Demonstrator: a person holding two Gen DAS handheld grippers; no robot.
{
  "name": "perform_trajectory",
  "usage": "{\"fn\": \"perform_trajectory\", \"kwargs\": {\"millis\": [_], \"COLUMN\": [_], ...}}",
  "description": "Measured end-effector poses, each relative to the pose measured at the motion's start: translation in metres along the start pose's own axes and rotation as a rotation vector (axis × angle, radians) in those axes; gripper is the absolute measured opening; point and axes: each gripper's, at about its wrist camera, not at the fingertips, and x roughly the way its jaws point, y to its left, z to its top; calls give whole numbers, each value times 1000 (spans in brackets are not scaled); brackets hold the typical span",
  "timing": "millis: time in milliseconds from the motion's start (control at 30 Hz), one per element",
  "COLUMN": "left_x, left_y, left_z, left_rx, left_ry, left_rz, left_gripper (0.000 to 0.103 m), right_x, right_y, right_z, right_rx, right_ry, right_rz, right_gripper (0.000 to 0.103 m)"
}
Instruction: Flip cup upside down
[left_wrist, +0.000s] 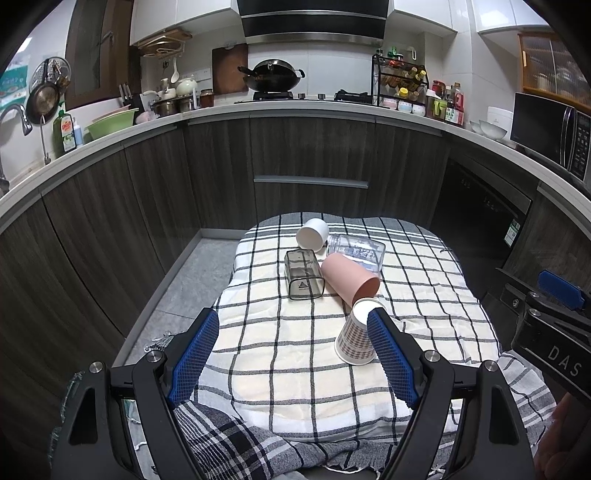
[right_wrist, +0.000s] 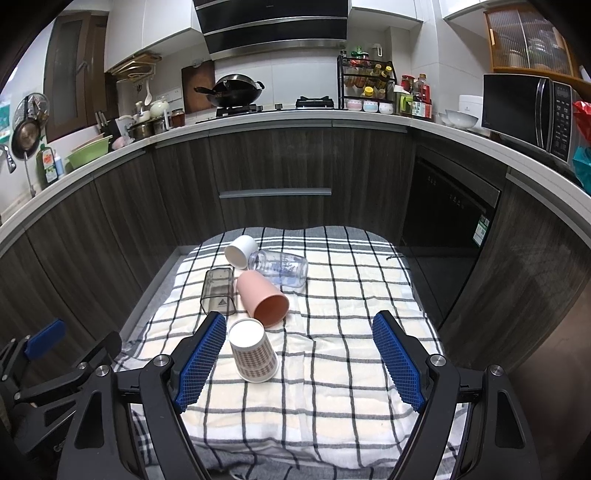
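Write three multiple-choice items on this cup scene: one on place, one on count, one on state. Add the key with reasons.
1. Where does the checked paper cup stand?
A. Nearer the cameras than the pink cup
B. Behind the white cup
C. On the counter

2. How many vessels are on the cloth?
A. Three
B. Five
C. Seven

3. How are the two grippers?
A. Both shut on cups
B. Left shut, right open
C. Both open and empty

Key:
1 A, it is nearest, in front of the pink cup.
2 B, paper, pink and white cups, clear bottle, grey container.
3 C, the left gripper and right gripper show wide gaps with nothing clamped.
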Motion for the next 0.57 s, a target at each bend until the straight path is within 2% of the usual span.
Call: {"fn": "perform_trajectory", "kwargs": {"millis": [233,567], "left_x": [0,2], "left_y": [0,2], "left_z": [1,2], "left_rx": [-5,-5], "left_ry": [9,23], "left_rz": [3,2], "left_gripper": [83,88], "right_x": [0,1], "right_y": [2,6], "right_z": [0,-2], "right_rx": [2,5], "right_ry": [4,7], "right_rz": [1,2], "right_gripper": [82,82]}}
